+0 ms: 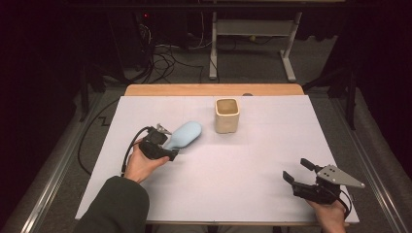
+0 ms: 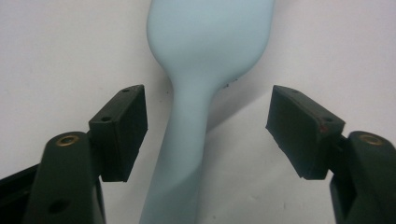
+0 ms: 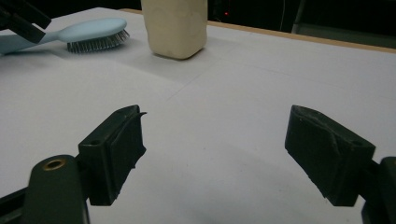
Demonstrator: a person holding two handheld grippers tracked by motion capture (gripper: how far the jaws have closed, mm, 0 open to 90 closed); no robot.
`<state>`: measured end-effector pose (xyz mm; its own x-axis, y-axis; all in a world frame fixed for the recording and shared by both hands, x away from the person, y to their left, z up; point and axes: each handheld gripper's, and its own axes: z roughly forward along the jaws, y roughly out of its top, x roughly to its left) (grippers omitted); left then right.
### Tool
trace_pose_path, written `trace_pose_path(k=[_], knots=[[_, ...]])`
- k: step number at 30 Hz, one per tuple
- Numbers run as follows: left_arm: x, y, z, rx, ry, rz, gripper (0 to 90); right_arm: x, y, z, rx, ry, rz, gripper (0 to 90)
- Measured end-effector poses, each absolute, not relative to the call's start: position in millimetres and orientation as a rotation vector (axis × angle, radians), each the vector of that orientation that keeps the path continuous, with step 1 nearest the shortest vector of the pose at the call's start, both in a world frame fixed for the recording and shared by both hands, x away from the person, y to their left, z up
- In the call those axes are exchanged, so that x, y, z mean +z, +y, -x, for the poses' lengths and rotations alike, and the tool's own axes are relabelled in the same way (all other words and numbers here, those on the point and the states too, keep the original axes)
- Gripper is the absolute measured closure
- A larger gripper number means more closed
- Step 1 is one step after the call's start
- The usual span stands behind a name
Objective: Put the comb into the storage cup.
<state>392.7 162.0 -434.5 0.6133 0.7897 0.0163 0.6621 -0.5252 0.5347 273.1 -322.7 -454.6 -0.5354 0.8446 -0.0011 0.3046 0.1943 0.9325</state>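
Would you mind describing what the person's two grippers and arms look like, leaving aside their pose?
Both tools are black. The left claw trails a black cable looping toward the table's near side, and its arm wears a dark green sleeve. The right claw carries a grey three-cornered plate with small holes on top. Up close, each jaw ends in a blocky black pad, with brass-coloured eyelets on the arms behind.

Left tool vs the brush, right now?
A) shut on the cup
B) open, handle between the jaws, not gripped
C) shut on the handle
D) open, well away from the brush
B: in the left gripper view the left tool is open, its jaws standing apart on either side of the brush handle with a gap on both sides; the cup stands apart.
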Motion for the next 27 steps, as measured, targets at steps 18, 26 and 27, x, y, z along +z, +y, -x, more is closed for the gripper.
trace_pose_path(k=[18, 26, 27], knots=[[-444.2, 148.8, -410.1, 0.324, 1.180, -2.423, 33.7, -455.0, -324.5, -273.3, 1.346, 1.945, -1.080, 20.4], [-449.1, 150.2, -414.4, 0.296, 1.195, -2.437, 39.4, -455.1, -324.5, -273.5, 1.347, 1.948, -1.078, 20.4], [-448.9, 150.8, -414.8, 0.293, 1.191, -2.435, 41.0, -455.1, -324.5, -273.6, 1.347, 1.949, -1.078, 20.4]])
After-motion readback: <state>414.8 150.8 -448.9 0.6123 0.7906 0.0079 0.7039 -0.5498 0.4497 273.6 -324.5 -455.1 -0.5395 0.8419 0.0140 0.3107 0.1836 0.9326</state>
